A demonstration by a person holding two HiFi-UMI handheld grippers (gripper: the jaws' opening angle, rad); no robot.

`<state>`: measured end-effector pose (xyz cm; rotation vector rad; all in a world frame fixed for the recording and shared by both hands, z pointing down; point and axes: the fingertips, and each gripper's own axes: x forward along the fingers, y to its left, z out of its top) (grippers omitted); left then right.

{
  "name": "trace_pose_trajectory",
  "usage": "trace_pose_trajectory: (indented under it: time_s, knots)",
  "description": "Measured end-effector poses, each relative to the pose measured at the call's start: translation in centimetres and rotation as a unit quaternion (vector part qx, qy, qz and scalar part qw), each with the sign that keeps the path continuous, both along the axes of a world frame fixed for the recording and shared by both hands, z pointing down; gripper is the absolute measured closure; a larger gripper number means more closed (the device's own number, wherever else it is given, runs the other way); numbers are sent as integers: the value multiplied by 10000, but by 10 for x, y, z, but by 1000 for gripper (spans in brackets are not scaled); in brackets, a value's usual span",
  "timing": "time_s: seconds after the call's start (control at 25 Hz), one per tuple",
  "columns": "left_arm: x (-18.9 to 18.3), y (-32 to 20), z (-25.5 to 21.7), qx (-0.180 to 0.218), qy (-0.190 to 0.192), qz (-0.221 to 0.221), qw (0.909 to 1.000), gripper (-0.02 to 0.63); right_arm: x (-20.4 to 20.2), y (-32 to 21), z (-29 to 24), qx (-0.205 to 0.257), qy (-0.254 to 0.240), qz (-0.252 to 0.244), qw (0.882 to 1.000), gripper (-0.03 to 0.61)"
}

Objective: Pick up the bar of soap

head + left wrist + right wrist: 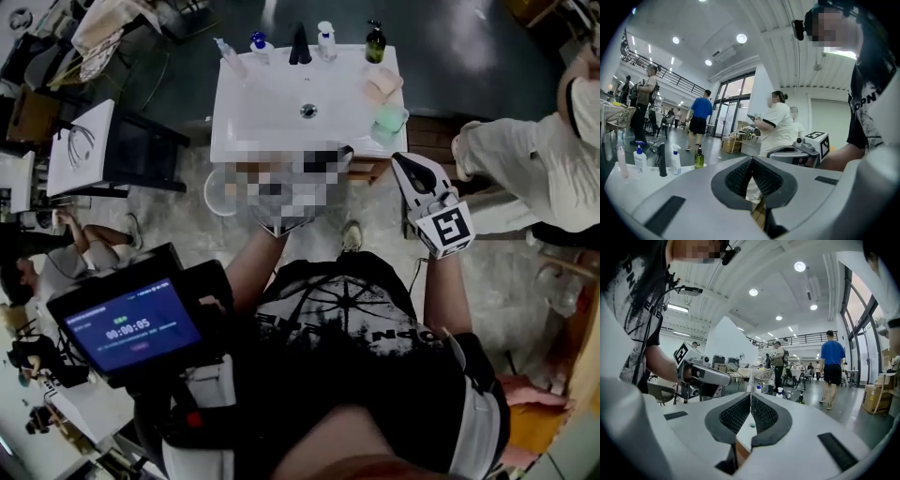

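Soap bar on sink right rim; long axis unclear

sink: glossy white, smooth | fingers: black, ribbed, matt

A green bottle stands on the white washbasin's rim.

The white washbasin bears bottles along its back edge and pastel items at its right.
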<state>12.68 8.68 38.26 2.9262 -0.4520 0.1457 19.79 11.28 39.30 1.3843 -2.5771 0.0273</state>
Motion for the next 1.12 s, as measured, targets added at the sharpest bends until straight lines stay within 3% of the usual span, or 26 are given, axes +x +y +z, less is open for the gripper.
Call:
trace_pose_trajectory:
  time_s: [0.16,0.44,0.72,1.12]
  knots:
    - [22,-18,3,-44,-54,-55,10000,604,21,-22,-6,159,-156,-31,9997,563]
    - [53,-41,13,-48,-130,-135,9998,604,50,-45,14,-29,-129,-220,9997,563]
    - [71,-57,16,-50,-173,-150,9997,604,65,-66,11,186,-286,-237,9991,563]
    - [78,-78,17,-64,-202,37,9998,604,73,-80,21,-94,-215,-59,9997,563]
